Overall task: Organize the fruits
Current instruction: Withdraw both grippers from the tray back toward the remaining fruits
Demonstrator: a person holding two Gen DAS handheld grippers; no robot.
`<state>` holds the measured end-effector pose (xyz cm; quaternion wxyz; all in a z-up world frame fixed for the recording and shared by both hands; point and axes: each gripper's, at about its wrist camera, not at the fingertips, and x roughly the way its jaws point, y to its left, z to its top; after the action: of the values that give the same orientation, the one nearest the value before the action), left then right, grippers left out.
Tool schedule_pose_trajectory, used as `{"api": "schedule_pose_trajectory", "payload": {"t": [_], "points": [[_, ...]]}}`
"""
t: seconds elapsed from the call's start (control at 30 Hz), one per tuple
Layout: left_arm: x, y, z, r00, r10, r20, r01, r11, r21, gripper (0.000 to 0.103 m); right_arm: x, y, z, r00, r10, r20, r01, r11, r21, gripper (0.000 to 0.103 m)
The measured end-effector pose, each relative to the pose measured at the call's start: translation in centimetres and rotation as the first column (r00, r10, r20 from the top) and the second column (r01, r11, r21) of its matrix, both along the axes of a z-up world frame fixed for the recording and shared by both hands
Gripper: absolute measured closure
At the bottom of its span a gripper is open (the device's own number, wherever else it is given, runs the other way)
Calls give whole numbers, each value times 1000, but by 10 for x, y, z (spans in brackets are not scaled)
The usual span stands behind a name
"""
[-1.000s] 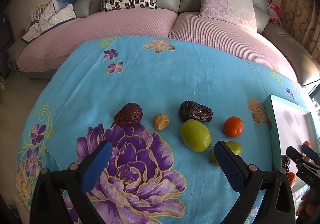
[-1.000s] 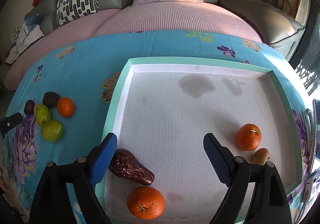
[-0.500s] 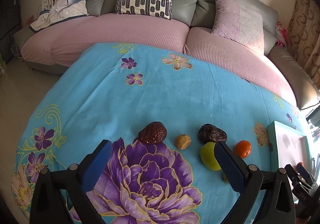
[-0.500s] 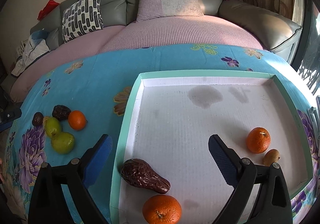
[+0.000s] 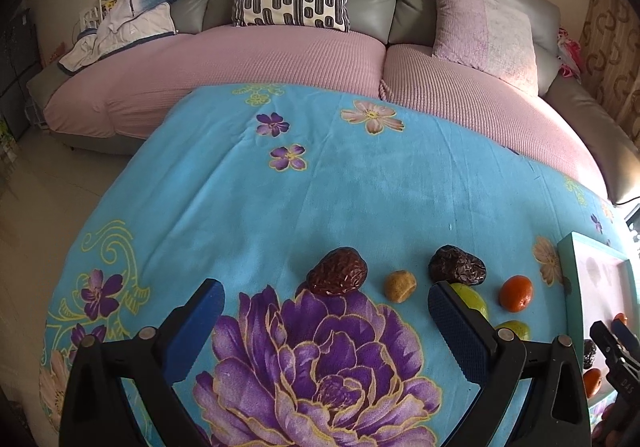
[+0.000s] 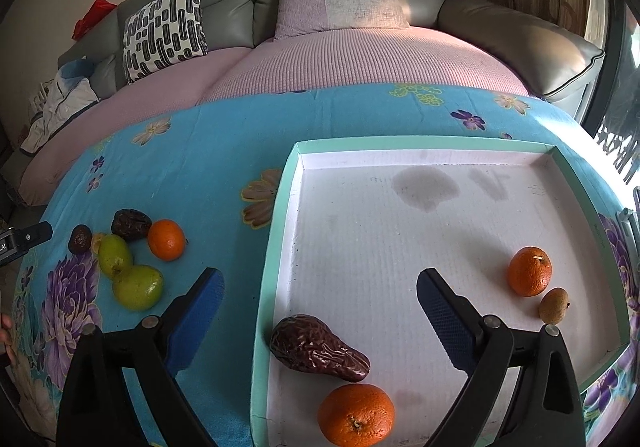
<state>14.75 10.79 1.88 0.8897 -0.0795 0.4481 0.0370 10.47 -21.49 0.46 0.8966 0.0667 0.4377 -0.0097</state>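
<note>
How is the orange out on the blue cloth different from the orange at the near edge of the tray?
The orange on the cloth lies outside the tray, beside a dark date and a green fruit. The near orange in the tray lies inside it, next to a long brown date. The tray one shows its stem dimple; on the cloth one I can't see it. Both are round, bright orange and ungripped.
</note>
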Motion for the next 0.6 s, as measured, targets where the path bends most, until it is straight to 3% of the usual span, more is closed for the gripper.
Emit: {"api": "schedule_pose_trajectory", "payload": {"t": [0.37, 0.6], "points": [[4, 13, -1, 1000, 26, 16, -25, 999, -24, 0, 18, 37, 16, 998, 57, 10, -57, 998, 14, 6], [5, 35, -11, 996, 94, 6, -94, 993, -66, 0, 30, 58, 21, 996, 86, 8, -86, 996, 24, 6]]}}
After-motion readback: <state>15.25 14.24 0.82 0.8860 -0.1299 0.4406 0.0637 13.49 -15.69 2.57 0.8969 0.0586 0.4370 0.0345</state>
